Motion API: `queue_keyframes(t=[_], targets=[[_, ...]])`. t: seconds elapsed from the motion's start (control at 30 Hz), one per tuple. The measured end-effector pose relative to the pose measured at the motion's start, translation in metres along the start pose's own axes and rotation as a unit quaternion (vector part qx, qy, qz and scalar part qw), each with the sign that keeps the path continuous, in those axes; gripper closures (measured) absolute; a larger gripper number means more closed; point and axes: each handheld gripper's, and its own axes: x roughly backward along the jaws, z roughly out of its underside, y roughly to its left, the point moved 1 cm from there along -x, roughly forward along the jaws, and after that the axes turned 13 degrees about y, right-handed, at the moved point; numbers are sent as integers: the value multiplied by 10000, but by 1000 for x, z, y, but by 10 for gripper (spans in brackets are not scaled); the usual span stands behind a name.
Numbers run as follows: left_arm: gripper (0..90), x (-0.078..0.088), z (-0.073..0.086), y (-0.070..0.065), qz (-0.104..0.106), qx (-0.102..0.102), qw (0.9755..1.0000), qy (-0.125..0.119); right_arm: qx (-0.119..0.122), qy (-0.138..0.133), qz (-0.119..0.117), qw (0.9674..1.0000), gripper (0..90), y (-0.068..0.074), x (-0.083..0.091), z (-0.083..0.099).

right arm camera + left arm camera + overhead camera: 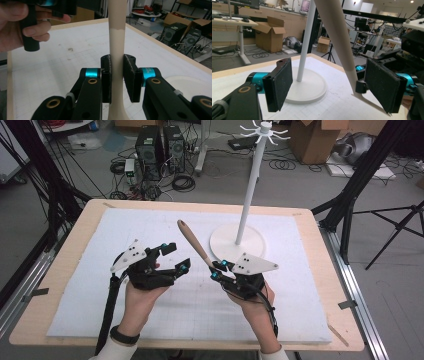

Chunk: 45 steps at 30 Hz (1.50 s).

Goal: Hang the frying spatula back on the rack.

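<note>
While held, one spatula (192, 242), apparently.

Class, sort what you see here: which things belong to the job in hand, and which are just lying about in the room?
Likely in the job:
right gripper, shut on the wooden utensil
left gripper, open
white hook stand
white mat

Lying about:
cardboard boxes
computer towers
floor cables
tripod
</note>
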Motion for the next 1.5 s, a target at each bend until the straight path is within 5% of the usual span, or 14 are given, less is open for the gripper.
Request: queue_keyframes(t=[0.5,1.2,1.5], targets=[[313,-24,-20,-9,39,-100,9999,97,69,-108,129,9998,772,7,-1,-3],[680,-33,-23,-12,335,237,9991,65,55,-144,419,9990,771,10,-5,-1],[724,-34,-22,-15,548,-15,9985,55,52,-53,328,9994,768,8,-9,0]])
